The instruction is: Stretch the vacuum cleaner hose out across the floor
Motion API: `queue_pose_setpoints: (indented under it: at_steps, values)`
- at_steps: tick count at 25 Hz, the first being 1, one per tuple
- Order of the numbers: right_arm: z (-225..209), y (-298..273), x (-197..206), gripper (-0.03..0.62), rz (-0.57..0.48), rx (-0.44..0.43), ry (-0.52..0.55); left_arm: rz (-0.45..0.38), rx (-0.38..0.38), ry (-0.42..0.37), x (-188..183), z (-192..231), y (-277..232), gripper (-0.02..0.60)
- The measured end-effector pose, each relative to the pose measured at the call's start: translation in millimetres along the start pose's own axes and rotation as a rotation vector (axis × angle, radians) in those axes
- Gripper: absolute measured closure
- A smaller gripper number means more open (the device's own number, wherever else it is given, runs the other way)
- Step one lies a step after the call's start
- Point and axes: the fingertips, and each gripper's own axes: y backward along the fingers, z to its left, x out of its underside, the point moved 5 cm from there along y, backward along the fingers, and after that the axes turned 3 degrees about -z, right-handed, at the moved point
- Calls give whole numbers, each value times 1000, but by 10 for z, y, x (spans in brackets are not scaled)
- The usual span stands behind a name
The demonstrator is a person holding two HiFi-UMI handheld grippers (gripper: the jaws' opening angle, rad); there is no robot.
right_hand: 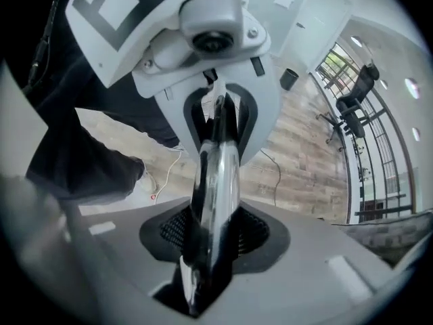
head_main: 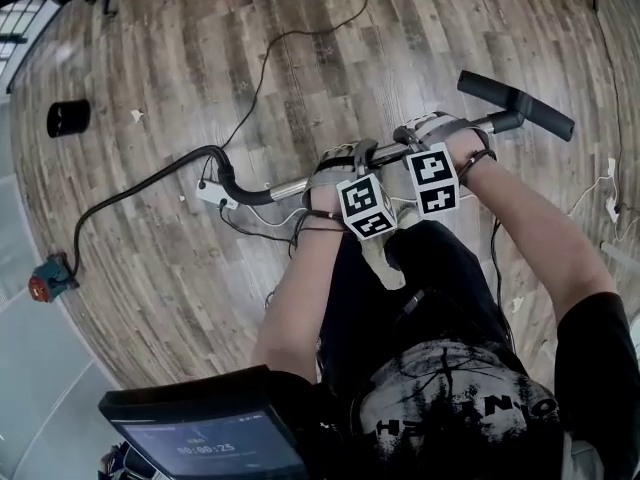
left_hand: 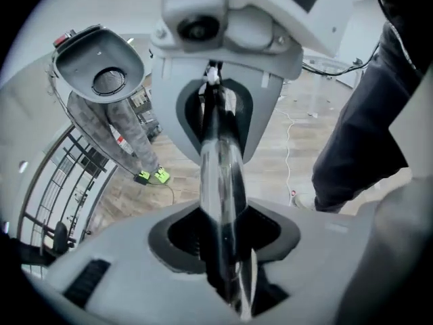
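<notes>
Nearest you, a dark screen (head_main: 205, 438) sits at the lower edge of view. Beyond it, your left gripper (left_hand: 223, 239) and right gripper (right_hand: 211, 232) are each clamped on the chrome wand (head_main: 290, 187), held off the wooden floor (head_main: 400, 28). The black hose (head_main: 140, 186) droops from the wand's bent end toward the floor's left edge, reaching a teal-and-red fitting (head_main: 48, 278). It curves, so stretching looks barely begun. Next, you likely carry the wand away from that fitting, grips firm.

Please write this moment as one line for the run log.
left gripper: shut on chrome tube | right gripper: shut on chrome tube | hose: curved on floor, not yet straight
</notes>
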Motion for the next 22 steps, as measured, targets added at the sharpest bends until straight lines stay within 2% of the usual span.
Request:
queue_pose_setpoints:
  at_steps: [4, 6, 8, 9, 14, 16, 18, 22]
  values:
    - [-115, -390, 217, 447, -8, 6, -55, -47, -67, -27, 165, 99, -77, 399]
    - [-132, -625, 407, 447, 7, 9, -80, -80, -99, -41, 250, 125, -102, 423]
    - [-131, -961, 633, 447, 16, 3, -104, -109, -134, -27, 361, 178, -182, 562]
    - [-123, -1144, 741, 447, 12, 0, -113, -125, -147, -12, 406, 208, -236, 578]
    - [44, -1987, 1346, 447, -16, -2, -127, -228, -165, 90, 450, 351, -529, 580]
    - [157, -2312, 1660, 447, -26, 5, -138, -259, -201, 120, 508, 437, -643, 579]
    - [284, -2654, 1936, 448, -43, 16, -149, -253, -243, 124, 646, 507, -786, 579]
    - [588, -3383, 2309, 448, -62, 47, -164, -190, -283, 103, 949, 511, -1138, 580]
